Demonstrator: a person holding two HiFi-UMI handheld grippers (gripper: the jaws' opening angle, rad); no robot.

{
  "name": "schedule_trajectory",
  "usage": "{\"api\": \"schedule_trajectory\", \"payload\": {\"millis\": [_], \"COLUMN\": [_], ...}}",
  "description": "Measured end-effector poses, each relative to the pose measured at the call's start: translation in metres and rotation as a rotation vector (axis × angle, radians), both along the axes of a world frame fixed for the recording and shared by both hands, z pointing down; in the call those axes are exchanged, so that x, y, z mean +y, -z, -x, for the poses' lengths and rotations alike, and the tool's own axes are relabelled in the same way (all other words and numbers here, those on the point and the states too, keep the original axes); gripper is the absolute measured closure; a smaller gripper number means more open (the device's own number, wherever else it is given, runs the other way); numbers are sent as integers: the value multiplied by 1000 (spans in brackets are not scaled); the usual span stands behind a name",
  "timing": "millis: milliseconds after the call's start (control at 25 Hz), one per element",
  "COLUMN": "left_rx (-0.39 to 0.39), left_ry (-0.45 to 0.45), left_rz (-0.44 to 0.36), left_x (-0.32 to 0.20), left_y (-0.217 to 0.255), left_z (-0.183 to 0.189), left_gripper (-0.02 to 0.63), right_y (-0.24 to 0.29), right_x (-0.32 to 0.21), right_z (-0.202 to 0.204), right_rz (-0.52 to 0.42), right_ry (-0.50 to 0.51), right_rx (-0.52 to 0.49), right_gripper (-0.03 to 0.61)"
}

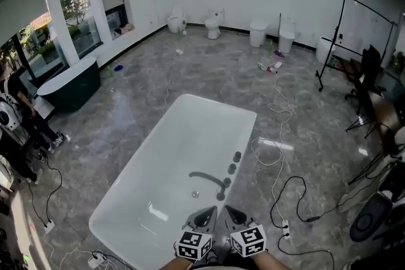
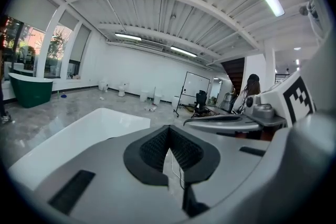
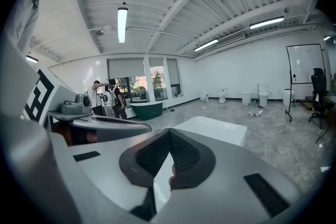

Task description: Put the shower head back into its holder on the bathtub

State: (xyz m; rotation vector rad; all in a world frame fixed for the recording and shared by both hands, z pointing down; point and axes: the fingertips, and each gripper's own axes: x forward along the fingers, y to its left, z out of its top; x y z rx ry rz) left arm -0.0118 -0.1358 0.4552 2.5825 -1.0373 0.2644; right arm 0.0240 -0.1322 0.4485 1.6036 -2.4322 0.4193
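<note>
Grey floor (image 1: pixel 190 66) bears the bathtub (image 1: pixel 183 136); only head view shows its apparent spout (image 1: pixel 209 178).

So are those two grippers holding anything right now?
No: the left gripper and the right gripper each show their jaws shut together with nothing between them.

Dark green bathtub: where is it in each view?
Head view: dark green oval bathtub at the left edge, below the windows.
Left gripper view: far left, mid-height.
Right gripper view: left of centre, below the windows.
Shared landmark: the whiteboard on its stand, in all three.
</note>
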Motion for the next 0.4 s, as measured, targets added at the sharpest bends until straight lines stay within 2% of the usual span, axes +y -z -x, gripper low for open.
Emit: {"api": "schedule_trajectory", "payload": {"millis": [400], "left_rx": [2], "left_ry": [-25], "left_rz": [-35], "left_x": [7], "left_y": [16], "left_z": [0], "left_gripper": [609], "right_y": [19], "right_x": [4], "right_z": [3], "right_rz": [-34], "right_ry": [-21], "right_rx": [1], "right_gripper": [565]}}
